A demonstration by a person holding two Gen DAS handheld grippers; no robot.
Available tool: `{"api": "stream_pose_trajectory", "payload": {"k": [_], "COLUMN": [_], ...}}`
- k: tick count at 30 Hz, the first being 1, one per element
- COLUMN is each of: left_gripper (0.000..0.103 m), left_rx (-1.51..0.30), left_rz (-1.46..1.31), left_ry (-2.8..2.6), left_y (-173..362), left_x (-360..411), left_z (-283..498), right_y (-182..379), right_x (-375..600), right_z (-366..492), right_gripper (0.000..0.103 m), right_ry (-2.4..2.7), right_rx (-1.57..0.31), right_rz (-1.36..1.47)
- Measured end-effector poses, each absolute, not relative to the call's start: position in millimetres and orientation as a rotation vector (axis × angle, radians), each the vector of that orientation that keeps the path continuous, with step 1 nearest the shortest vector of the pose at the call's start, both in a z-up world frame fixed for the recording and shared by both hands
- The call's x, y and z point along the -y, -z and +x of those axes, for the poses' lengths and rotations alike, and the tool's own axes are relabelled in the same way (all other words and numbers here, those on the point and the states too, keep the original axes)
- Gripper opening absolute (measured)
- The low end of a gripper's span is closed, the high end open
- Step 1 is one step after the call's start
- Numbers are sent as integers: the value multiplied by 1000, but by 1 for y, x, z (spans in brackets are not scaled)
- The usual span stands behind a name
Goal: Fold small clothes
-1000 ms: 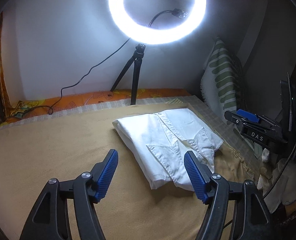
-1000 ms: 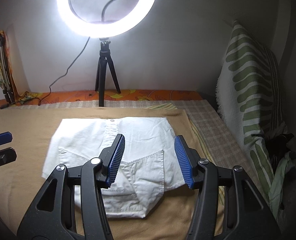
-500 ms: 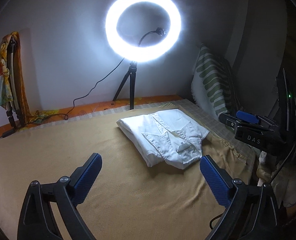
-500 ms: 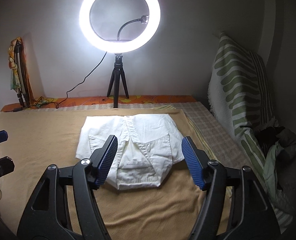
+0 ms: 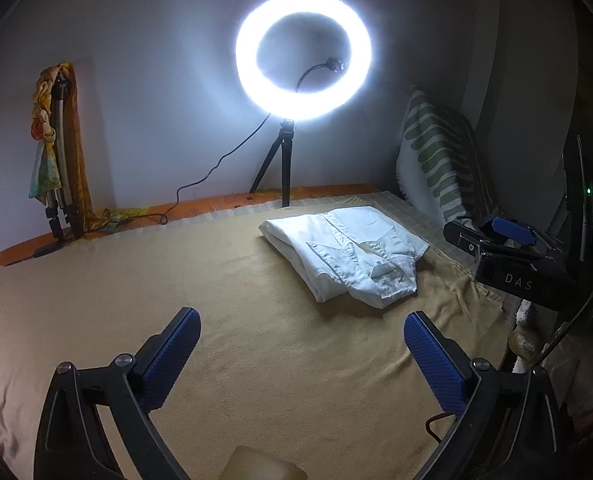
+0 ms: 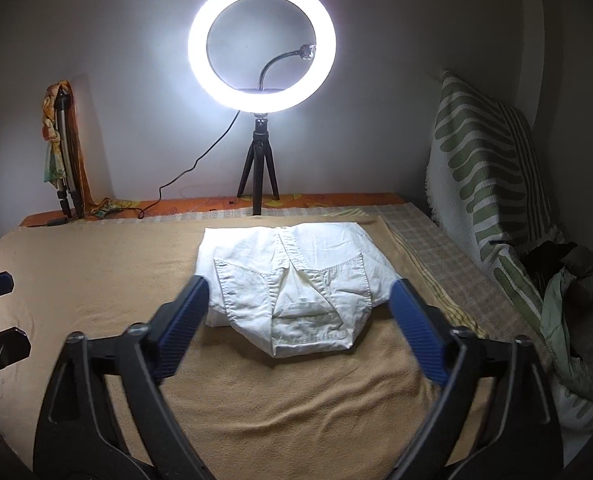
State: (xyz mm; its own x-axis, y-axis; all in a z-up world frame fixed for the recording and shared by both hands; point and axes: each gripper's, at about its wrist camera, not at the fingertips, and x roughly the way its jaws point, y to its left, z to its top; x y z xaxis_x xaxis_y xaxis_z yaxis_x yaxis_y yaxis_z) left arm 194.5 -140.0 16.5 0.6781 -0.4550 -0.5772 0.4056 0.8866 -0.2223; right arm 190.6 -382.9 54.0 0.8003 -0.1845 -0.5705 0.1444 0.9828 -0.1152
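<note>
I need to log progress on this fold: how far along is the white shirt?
Done, as it looks: the white shirt lies on the tan blanket as a compact bundle, collar on top. In hand: nothing. The left gripper is open over bare blanket; the right gripper has its jaws opening, clear of the cloth. Left: nothing obvious for this shirt; no other unfolded garment shows on the blanket.

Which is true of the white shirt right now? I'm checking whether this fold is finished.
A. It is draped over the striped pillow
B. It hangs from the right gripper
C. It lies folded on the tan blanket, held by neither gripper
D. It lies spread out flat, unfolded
C: the white shirt lies as a folded bundle on the tan blanket, and both the right gripper and the left gripper are empty, clear of it.
</note>
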Motion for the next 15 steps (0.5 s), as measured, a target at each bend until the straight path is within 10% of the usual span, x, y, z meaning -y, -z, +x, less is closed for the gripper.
{"api": "stream_pose_trajectory", "payload": {"k": [15], "left_gripper": [103], "left_rx": [-667], "left_rz": [29], "left_ry": [411], "left_y": [-13], "left_x": [140], "left_z": [176], "right_y": [-55], "right_x": [356], "right_z": [189], "right_gripper": [103], "right_ry": [141], "right_rx": [-582], "right_rz": [-125]}}
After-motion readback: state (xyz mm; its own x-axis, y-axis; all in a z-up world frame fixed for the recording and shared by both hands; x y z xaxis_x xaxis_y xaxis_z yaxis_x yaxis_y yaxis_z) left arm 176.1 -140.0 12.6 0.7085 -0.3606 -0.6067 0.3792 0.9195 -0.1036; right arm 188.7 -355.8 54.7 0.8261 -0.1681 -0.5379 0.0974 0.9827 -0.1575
